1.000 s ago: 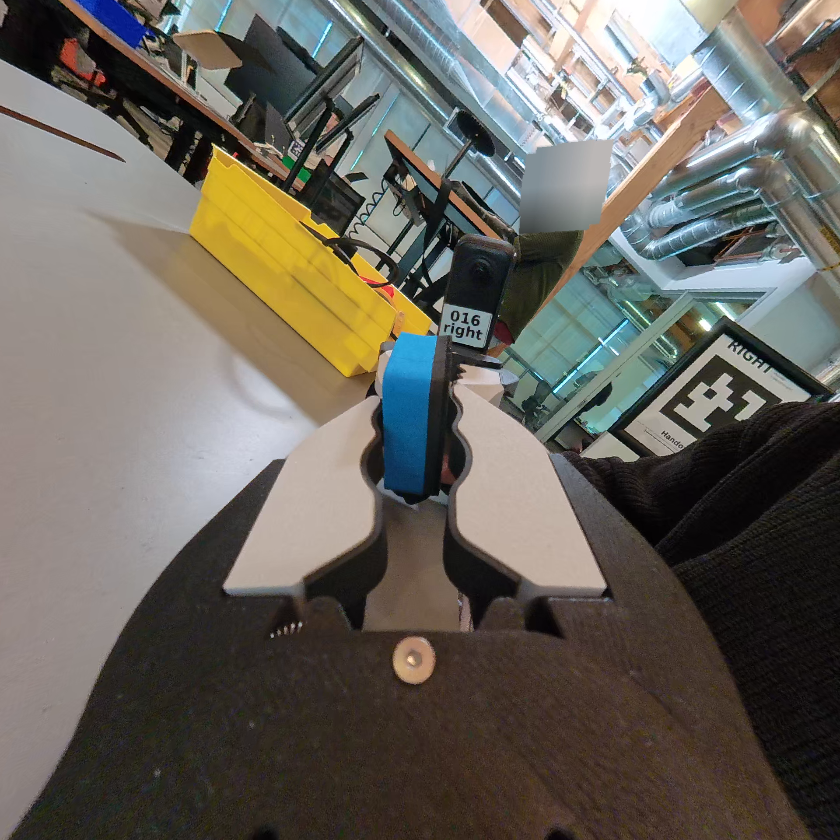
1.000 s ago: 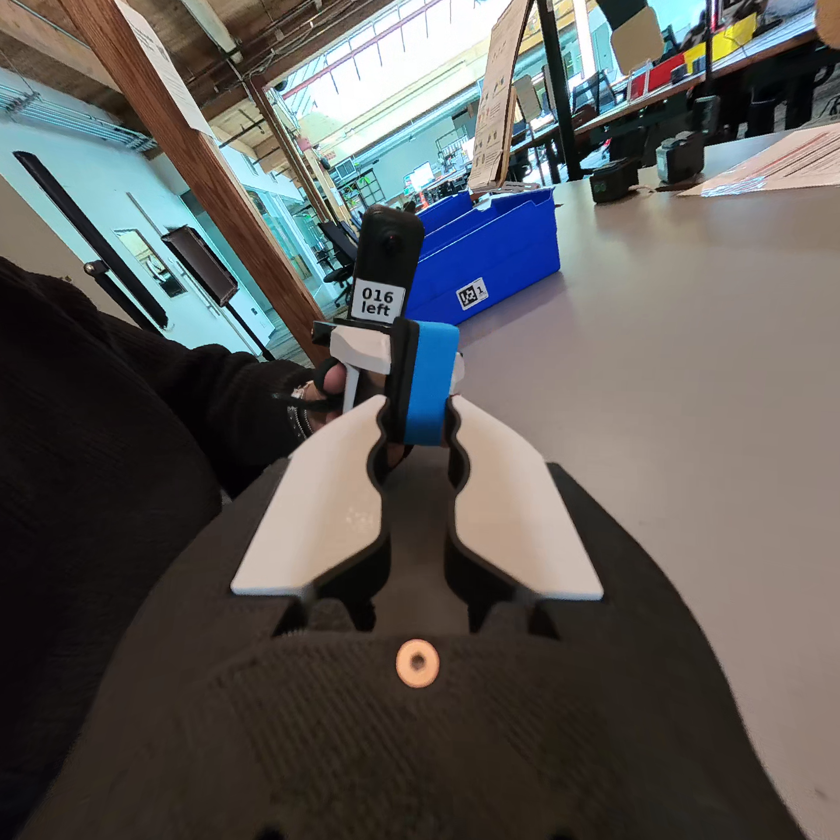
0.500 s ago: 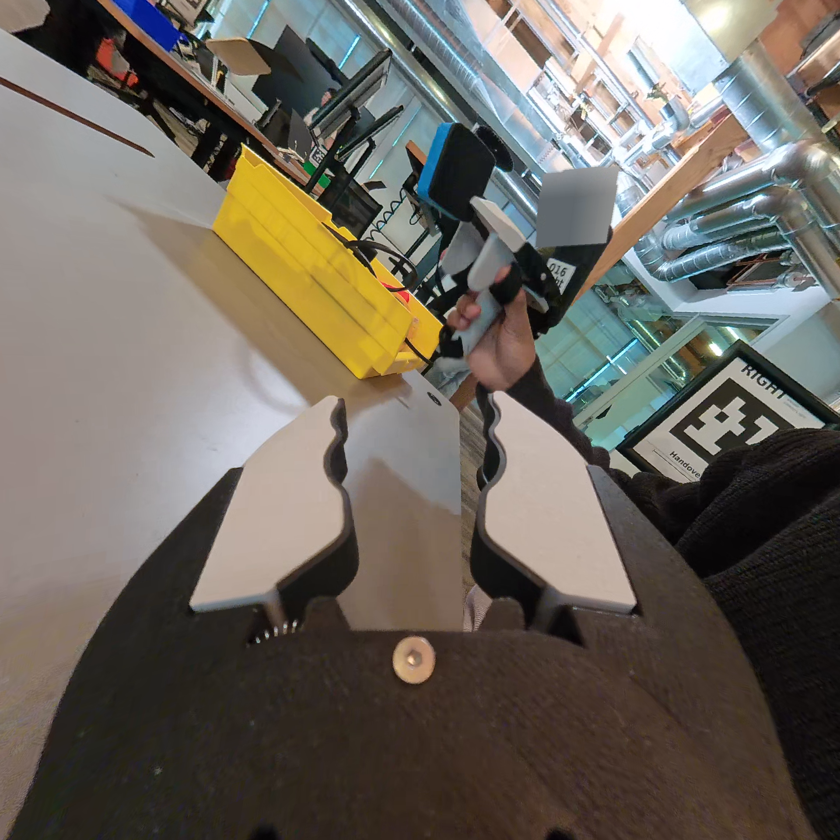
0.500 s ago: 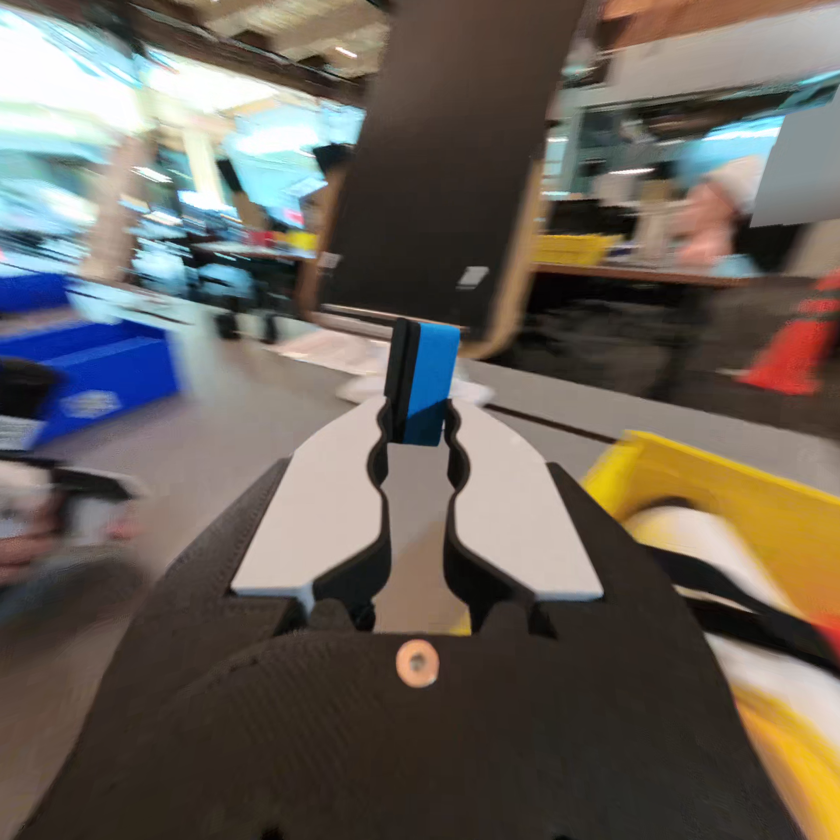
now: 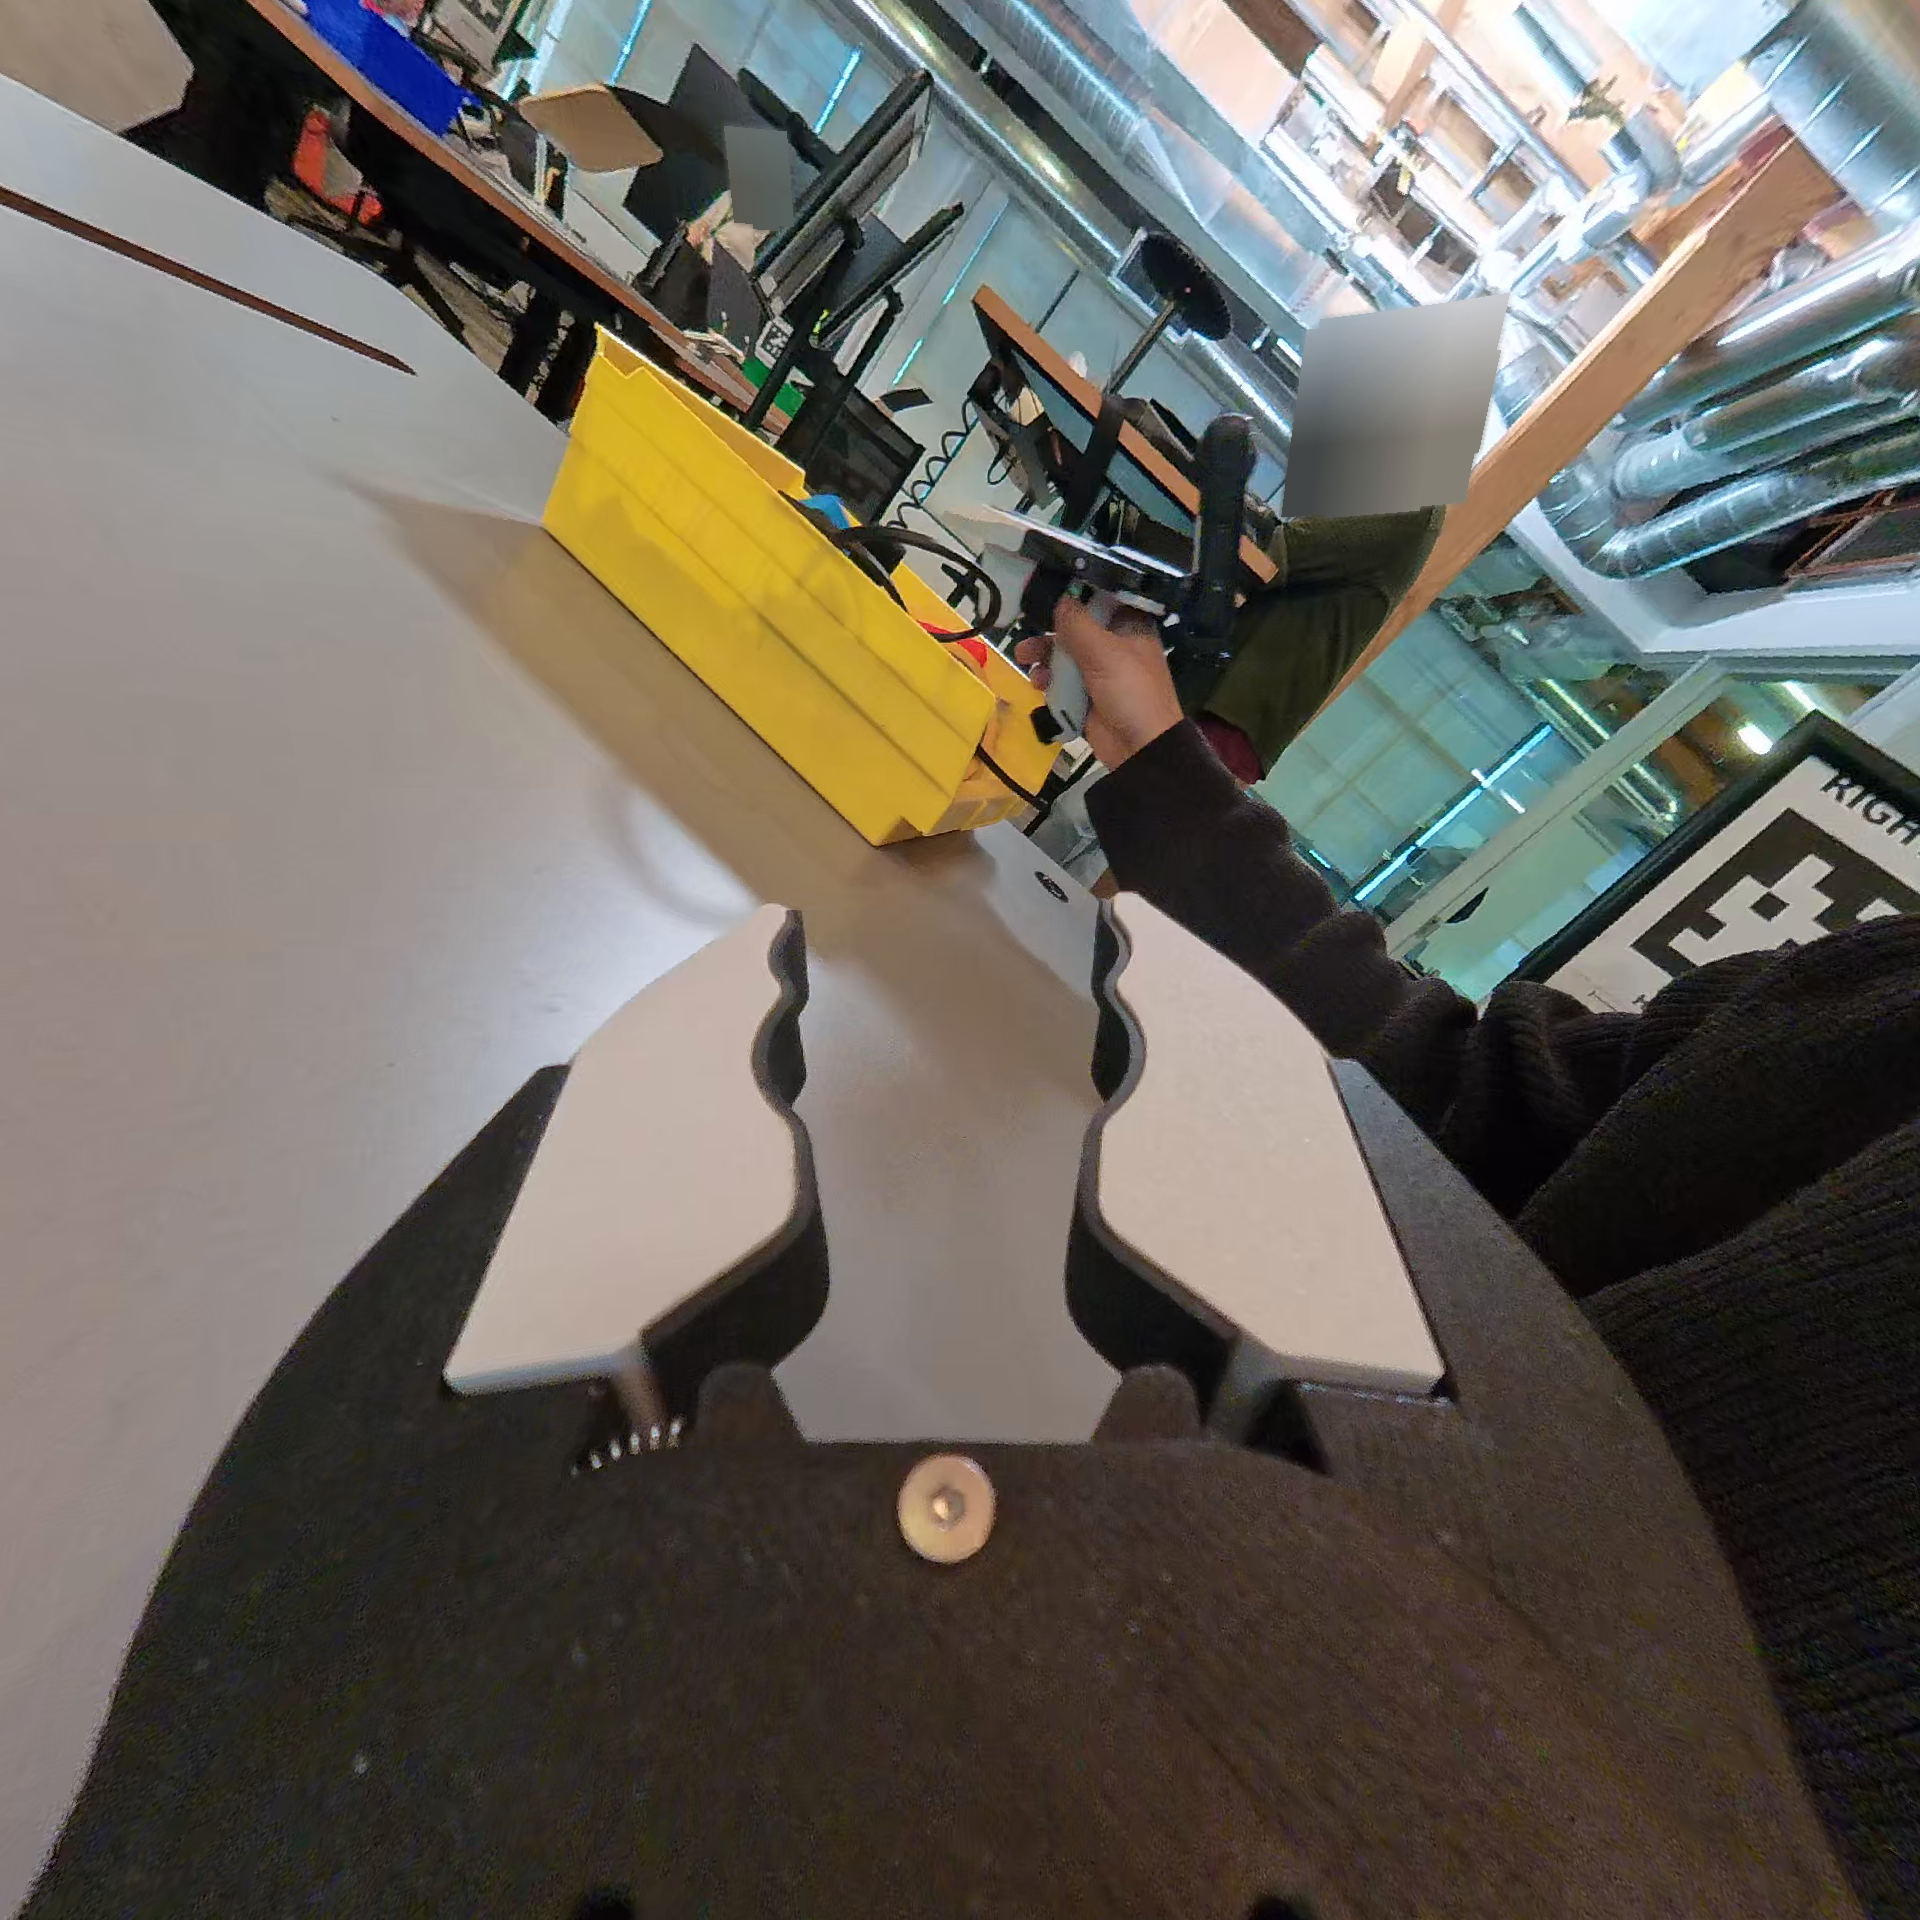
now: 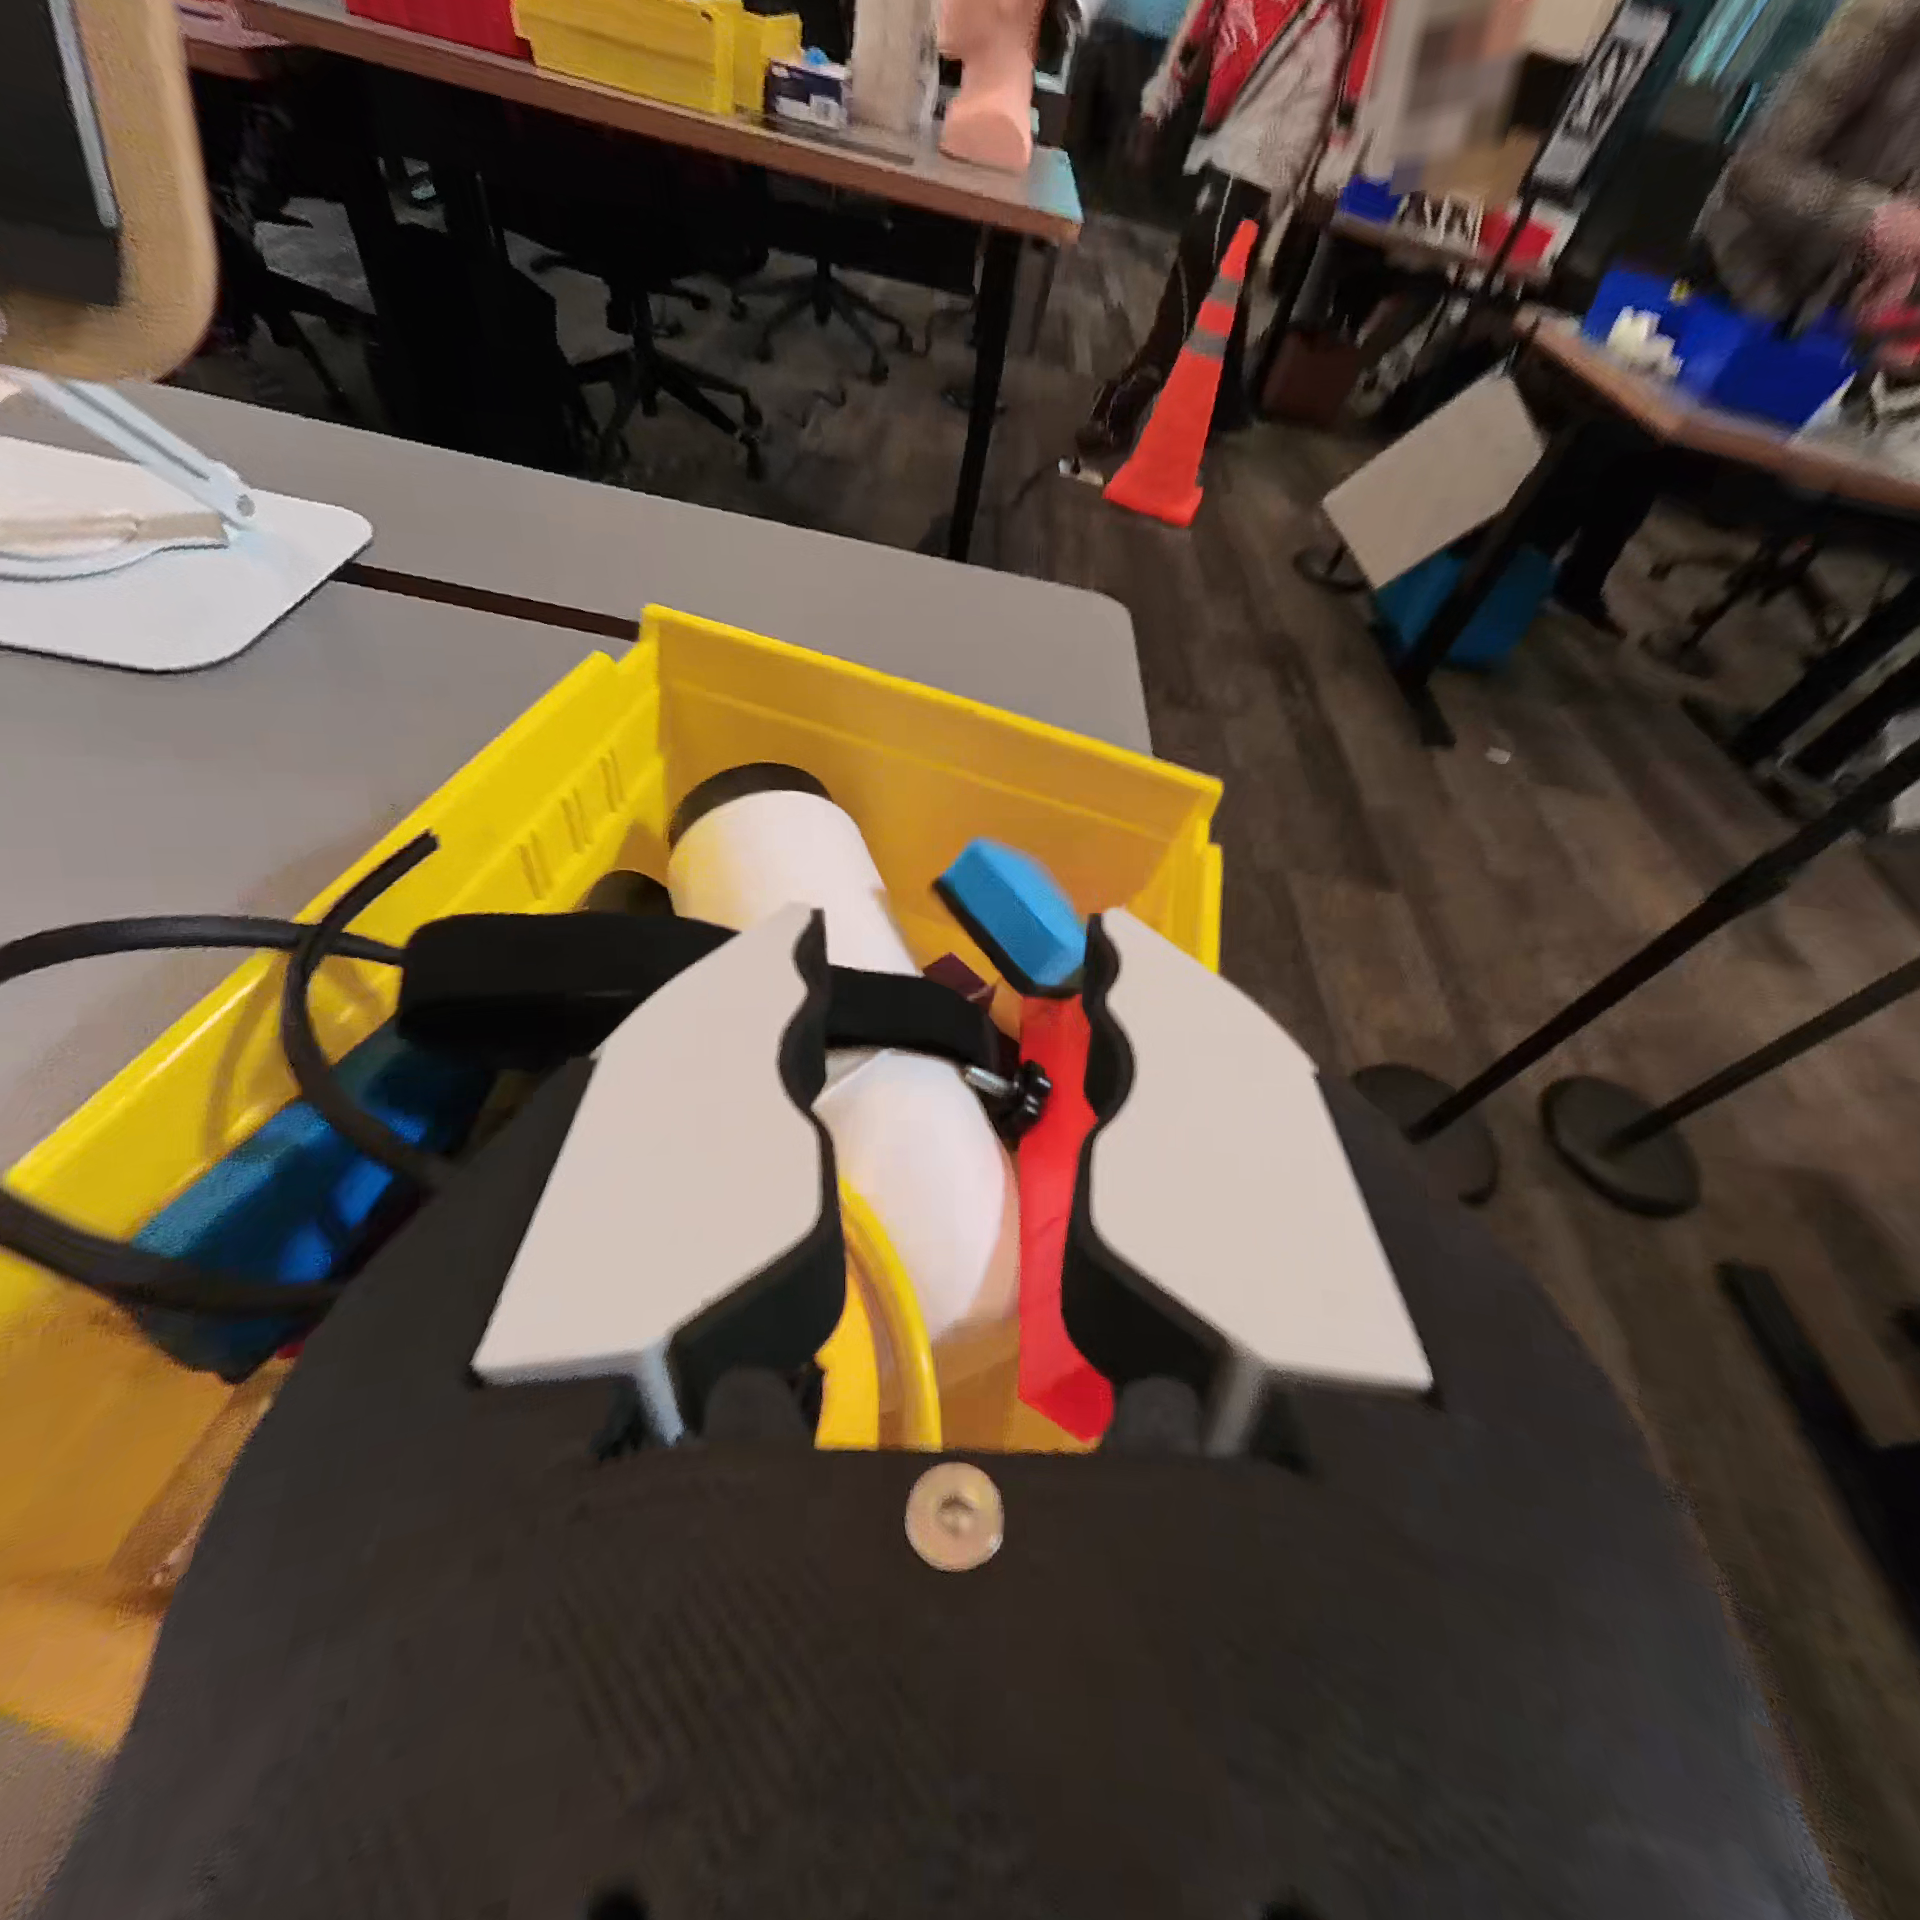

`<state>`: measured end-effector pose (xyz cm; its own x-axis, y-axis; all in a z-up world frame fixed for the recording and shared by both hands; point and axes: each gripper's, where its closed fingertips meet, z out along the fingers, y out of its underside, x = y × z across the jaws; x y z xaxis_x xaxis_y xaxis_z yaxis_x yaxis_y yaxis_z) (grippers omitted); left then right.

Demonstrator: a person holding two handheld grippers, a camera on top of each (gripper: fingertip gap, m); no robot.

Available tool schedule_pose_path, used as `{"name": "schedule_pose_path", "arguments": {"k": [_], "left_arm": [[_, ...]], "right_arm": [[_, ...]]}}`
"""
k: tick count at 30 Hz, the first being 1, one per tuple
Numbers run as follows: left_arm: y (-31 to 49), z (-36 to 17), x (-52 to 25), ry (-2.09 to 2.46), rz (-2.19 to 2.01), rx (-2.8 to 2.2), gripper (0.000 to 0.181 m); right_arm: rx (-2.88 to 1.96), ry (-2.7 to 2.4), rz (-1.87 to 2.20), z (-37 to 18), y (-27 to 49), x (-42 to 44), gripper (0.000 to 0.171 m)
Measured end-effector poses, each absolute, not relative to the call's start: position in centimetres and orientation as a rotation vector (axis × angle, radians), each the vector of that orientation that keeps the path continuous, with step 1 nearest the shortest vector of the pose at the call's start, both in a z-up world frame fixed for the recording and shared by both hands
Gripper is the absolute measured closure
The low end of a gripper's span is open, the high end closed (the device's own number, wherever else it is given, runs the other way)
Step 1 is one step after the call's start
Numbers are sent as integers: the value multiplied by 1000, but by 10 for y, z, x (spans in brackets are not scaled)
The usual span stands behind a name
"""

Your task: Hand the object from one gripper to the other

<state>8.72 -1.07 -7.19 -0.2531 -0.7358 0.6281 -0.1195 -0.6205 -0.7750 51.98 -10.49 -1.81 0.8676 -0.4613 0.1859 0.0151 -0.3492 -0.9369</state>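
The blue block with a black backing (image 6: 1013, 914) lies tilted inside the yellow bin (image 6: 935, 707), just ahead of my right gripper's right fingertip and blurred. My right gripper (image 6: 951, 935) hovers over the bin with its jaws wide open and nothing pressed between the pads. My left gripper (image 5: 945, 935) is open and empty above the grey table (image 5: 260, 779). In the left wrist view the right gripper (image 5: 1081, 566) shows farther off, held by a hand over the end of the yellow bin (image 5: 727, 623).
The bin also holds a white cylinder (image 6: 790, 862), a black strap (image 6: 540, 966), a black cable (image 6: 312, 997), a red piece (image 6: 1049, 1195) and a blue box (image 6: 260, 1205). A white flat base (image 6: 156, 582) lies on the table. An orange cone (image 6: 1184, 416) stands on the floor beyond. The white flat base (image 6: 156, 582) is about 40 cm from my left fingertips and 45 cm from my right.
Both grippers gripped the blue block a second ago. My left gripper let go and drew back. My right gripper carried the block over the yellow bin and opened; the block left its grasp.
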Motion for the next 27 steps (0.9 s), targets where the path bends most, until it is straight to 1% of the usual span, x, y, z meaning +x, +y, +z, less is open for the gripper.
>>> {"name": "schedule_pose_path", "arguments": {"k": [6, 9, 12, 14, 17, 19, 21, 23, 25, 27], "left_arm": [[-7, -76, 88, 1021, -1930, -1603, 130], [-5, -75, 88, 1010, -1928, -1604, 130], [-3, -72, 86, 1001, -1910, -1593, 131], [0, -69, 85, 1002, -1881, -1581, 130], [7, -58, 80, 1006, -1807, -1552, 130], [17, -42, 72, 1014, -1731, -1517, 130], [36, -13, 54, 998, -1642, -1461, 132], [66, 23, 24, 941, -1520, -1405, 135], [108, 54, -19, 844, -1344, -1385, 140], [155, 66, -71, 760, -1124, -1455, 140]], "right_arm": [[-1842, 58, -580, 20, -86, 460, 129], [-1796, -86, -469, 34, -62, 406, 132], [-1719, -233, -241, 38, -33, 332, 138], [-1677, -326, -65, 29, -15, 277, 141], [-1691, -421, 147, -4, 4, 208, 143], [-1716, -448, 276, -29, 11, 170, 144], [-1751, -458, 403, -54, 12, 140, 144], [-1797, -467, 483, -73, 11, 122, 142], [-1842, -530, 468, -86, 8, 113, 143], [-1862, -589, 387, -95, 8, 113, 144]]}}
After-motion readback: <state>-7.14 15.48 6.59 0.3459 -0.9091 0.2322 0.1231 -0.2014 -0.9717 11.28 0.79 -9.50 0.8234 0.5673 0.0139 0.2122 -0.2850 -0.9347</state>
